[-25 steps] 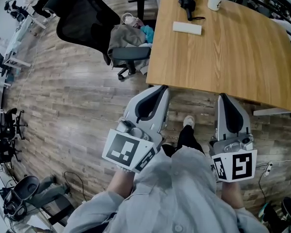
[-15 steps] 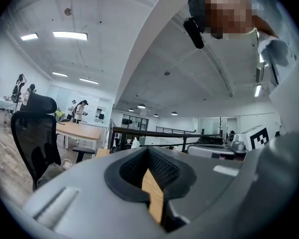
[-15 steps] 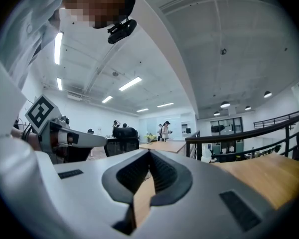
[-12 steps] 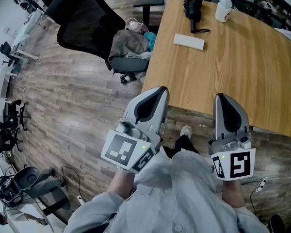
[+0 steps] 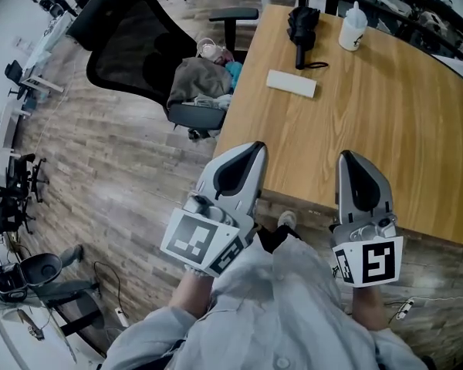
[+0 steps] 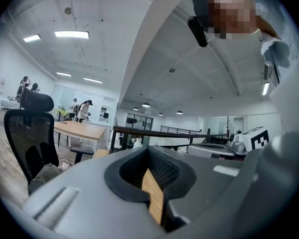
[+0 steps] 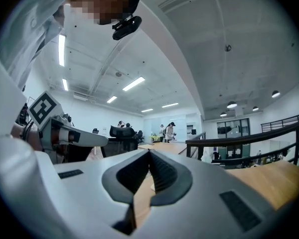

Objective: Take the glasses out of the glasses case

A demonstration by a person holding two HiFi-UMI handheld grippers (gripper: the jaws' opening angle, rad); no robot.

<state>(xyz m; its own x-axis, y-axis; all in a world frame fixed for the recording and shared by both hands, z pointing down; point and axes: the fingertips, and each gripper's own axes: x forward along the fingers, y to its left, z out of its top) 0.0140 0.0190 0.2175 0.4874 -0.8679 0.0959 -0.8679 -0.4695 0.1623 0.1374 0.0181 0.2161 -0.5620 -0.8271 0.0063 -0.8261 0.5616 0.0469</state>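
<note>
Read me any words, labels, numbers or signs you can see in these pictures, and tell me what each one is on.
No readable text anywhere.
White plastic bottle on the wooden table: any label is too small to read.
Flat white rectangular case: no print visible.
Left gripper and right gripper: their cubes carry black-and-white square patterns, no letters.

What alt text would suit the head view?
Seen from above, a person holds a grey left gripper and right gripper, jaws shut and empty, at the near edge of a light wooden table. A white oblong case, folded black umbrella and white bottle sit at its far end.
</note>
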